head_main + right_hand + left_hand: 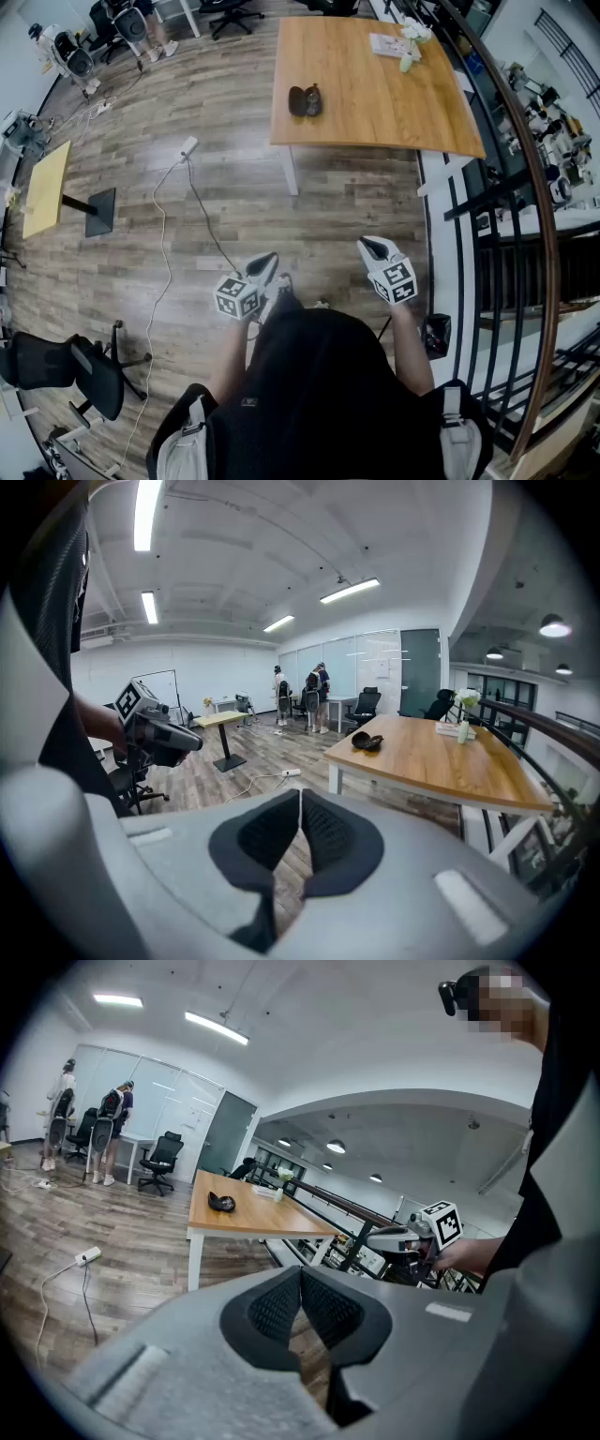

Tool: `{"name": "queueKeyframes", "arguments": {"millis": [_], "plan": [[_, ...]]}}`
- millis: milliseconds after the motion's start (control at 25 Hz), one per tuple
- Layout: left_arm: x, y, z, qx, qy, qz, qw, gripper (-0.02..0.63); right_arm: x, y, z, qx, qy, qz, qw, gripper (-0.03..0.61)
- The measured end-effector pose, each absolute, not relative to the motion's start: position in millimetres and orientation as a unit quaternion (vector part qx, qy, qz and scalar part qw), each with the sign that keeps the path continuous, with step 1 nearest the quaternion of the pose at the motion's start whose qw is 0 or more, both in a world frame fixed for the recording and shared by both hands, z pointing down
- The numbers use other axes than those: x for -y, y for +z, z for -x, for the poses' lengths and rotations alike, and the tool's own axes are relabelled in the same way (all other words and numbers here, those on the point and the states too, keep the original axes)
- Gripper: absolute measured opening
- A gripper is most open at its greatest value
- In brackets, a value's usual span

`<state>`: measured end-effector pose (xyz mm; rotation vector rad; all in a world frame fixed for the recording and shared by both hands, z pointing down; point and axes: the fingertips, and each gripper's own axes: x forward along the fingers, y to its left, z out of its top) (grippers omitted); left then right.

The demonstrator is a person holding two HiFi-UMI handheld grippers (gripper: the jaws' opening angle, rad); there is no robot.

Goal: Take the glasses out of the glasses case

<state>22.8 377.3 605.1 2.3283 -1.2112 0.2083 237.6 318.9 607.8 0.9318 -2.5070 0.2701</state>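
Your left gripper [263, 264] and right gripper [373, 247] sit clenched, empty, far from the glasses case [306, 99]; reach it unopened and you risk shoving it.

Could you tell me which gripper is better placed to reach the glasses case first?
Left, marginally. Both the left gripper and right gripper are shut, empty and far from the table; the glasses case sits near its left edge, on the left gripper's side.

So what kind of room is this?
Probably an open office: there's a big wooden table, rolling desk chairs beside a glass wall, and long strip lights on the ceiling.
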Motion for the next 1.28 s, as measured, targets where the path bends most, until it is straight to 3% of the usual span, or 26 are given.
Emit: {"name": "queueKeyframes", "arguments": {"millis": [1280], "plan": [[-271, 597, 38, 0.383, 0.089, -0.887, 0.241, 0.011, -248, 602, -183, 0.879, 0.111, -0.410, 0.219, 0.011]]}}
